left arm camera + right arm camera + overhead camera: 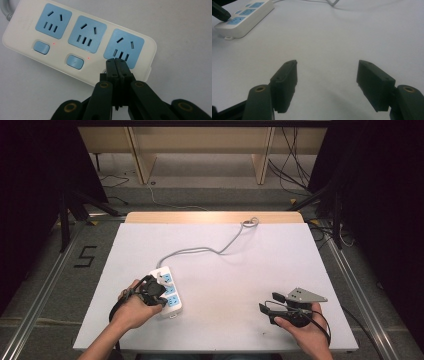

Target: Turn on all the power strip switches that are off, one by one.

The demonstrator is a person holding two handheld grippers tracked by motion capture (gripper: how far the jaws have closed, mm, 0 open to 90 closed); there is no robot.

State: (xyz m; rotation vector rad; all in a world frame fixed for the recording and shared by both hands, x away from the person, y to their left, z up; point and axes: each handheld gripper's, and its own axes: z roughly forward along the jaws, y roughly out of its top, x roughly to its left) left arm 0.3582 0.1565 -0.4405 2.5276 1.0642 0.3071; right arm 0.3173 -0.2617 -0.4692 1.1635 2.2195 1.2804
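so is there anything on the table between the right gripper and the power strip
Nothing visible. The right gripper has its fingers open over bare white table, and the stretch from it to the power strip is unobstructed. The left gripper, fingers closed, sits at the strip's near end, by the third socket.

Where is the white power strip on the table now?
In the high view, the white power strip lies at the table's front left, under the left gripper, far from the right gripper.
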